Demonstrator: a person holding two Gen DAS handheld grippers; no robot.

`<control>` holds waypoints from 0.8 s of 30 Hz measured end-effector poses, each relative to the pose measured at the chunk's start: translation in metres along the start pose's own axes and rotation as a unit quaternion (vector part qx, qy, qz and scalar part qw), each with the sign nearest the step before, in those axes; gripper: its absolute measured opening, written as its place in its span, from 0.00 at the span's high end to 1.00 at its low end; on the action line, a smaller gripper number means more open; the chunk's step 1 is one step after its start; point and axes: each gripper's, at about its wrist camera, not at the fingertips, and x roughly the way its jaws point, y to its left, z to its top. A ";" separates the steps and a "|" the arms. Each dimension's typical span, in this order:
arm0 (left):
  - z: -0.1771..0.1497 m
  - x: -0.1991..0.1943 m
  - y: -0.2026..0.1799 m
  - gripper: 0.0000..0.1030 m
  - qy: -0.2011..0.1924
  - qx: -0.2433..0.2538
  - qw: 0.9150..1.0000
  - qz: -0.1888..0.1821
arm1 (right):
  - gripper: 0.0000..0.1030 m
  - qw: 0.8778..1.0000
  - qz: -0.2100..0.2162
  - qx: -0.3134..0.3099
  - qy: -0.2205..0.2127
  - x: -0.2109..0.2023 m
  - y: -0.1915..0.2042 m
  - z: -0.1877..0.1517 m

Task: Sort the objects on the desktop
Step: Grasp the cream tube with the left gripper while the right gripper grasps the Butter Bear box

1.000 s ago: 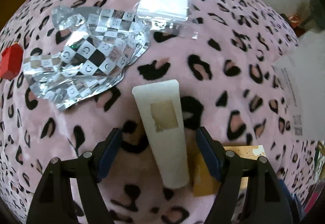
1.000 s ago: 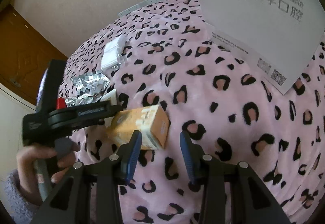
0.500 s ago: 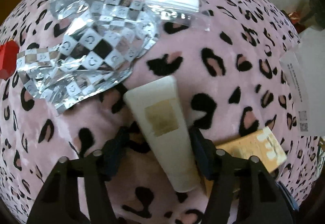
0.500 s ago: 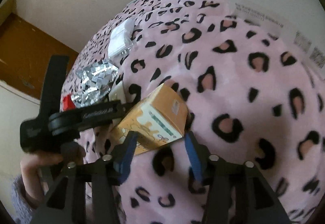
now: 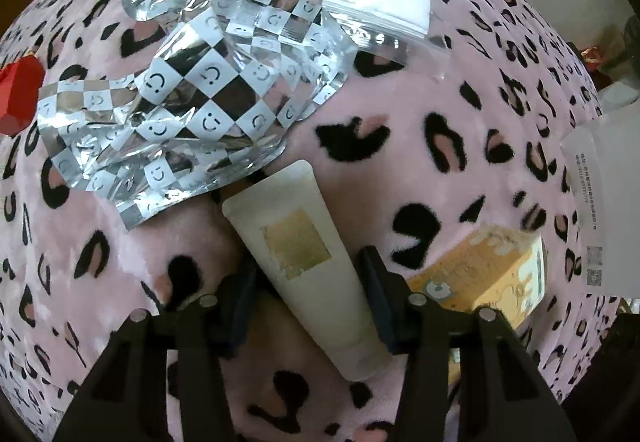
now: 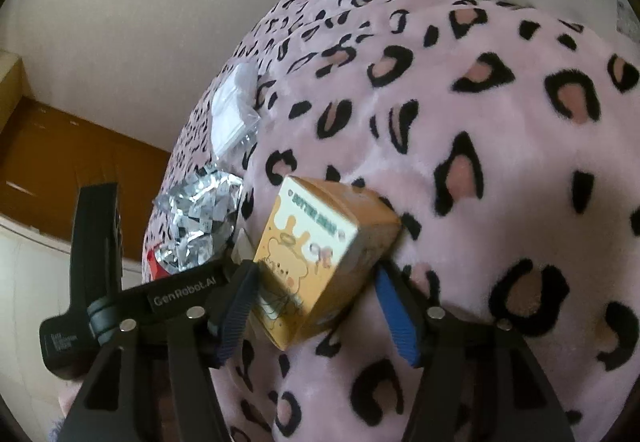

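A cream tube [image 5: 308, 262] with a gold label lies on the pink leopard-print blanket. My left gripper [image 5: 308, 298] is open with one finger on each side of the tube's lower half. An orange carton [image 6: 320, 262] with a cartoon bear stands tilted between the fingers of my right gripper [image 6: 316, 306], which is open around it. The carton also shows in the left wrist view [image 5: 488, 274], right of the tube. The left gripper's body [image 6: 120, 302] shows in the right wrist view.
A crumpled silver checkered foil bag [image 5: 192, 97] lies beyond the tube. A clear zip bag of white pads [image 5: 380, 1] lies farther back. A red object [image 5: 16, 97] sits at the left edge. A white printed paper bag [image 5: 604, 201] lies on the right.
Both grippers have moved forward and lower. The left fingers now straddle the tube more closely. The right fingers have come around the orange carton, which now stands tilted between them.
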 end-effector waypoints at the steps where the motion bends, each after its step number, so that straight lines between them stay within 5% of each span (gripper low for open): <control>1: -0.002 -0.001 -0.001 0.55 -0.003 0.003 1.000 0.002 | 0.53 1.000 0.002 -0.001 -0.003 -0.001 0.002 0.000; 4: -0.007 -0.004 -0.002 0.59 -0.010 0.012 1.000 0.009 | 0.65 1.000 -0.002 -0.013 -0.002 -0.005 0.008 0.005; 7: -0.012 -0.007 -0.001 0.60 -0.009 0.028 0.999 0.014 | 0.65 1.000 0.003 -0.009 0.013 -0.002 0.010 0.013; 17: -0.024 -0.007 0.001 0.61 -0.012 0.049 0.999 0.015 | 0.37 0.997 -0.060 -0.001 0.038 0.033 0.035 0.033; 24: -0.028 -0.008 0.000 0.61 -0.018 0.042 0.999 0.015 | 0.40 0.997 -0.070 0.002 0.038 0.041 0.041 0.036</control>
